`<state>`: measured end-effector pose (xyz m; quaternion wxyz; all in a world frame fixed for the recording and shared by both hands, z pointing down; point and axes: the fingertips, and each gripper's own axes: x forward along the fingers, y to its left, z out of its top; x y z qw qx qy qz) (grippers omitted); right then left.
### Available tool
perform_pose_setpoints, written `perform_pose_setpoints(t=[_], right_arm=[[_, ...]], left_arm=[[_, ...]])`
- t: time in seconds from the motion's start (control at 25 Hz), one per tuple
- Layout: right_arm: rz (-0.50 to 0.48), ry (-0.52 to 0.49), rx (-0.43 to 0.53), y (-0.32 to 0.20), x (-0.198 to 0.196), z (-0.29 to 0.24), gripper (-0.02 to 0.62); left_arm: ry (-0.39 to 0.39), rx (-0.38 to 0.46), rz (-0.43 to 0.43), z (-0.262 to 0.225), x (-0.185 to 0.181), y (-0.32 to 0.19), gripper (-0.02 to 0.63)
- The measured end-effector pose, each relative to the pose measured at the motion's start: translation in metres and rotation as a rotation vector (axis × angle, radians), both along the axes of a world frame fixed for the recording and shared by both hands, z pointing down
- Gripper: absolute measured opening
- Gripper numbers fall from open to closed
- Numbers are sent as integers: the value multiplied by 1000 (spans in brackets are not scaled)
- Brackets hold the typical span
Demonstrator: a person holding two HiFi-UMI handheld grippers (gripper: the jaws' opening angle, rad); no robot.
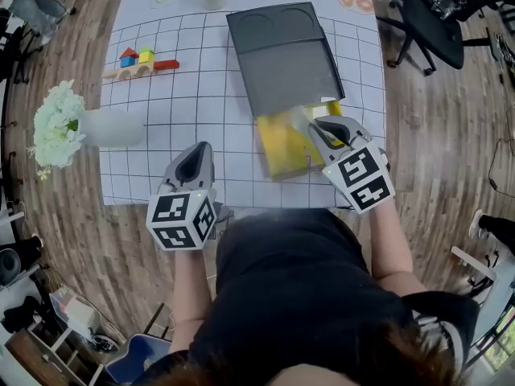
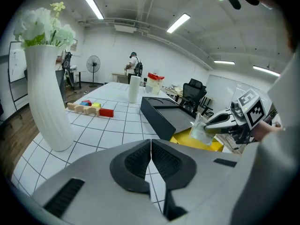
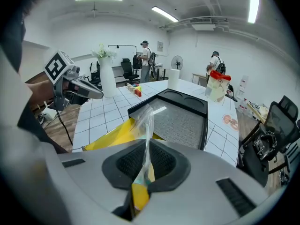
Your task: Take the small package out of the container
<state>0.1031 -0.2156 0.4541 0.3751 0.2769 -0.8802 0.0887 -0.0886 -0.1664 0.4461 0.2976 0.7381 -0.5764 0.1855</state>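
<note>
A yellow container [image 1: 282, 149] lies open near the table's front edge, with its dark grey lid [image 1: 282, 55] stretched out behind it. The small package [image 1: 301, 119] is a clear plastic bag. It hangs just above the yellow container, and my right gripper [image 1: 319, 124] is shut on it. In the right gripper view the small package [image 3: 146, 118] stands up between the pads, over the yellow container [image 3: 112, 136]. My left gripper [image 1: 195, 154] is shut and empty, off to the container's left. The left gripper view shows the left gripper's [image 2: 151, 146] pads pressed together.
A white vase of flowers [image 1: 109, 127] lies at the table's left edge, and coloured toy blocks [image 1: 141, 61] sit at the back left. A black office chair [image 1: 434, 18] stands on the floor to the right. People stand far off in the room.
</note>
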Motion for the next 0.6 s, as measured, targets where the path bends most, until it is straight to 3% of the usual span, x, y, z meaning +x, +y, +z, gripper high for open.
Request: perform_pose_setpoints(t=[0.6], right_arm=[[6,-70,83,33,-42,-39,34]], left_arm=[[-12,73,-56,-28,-42,43,31]])
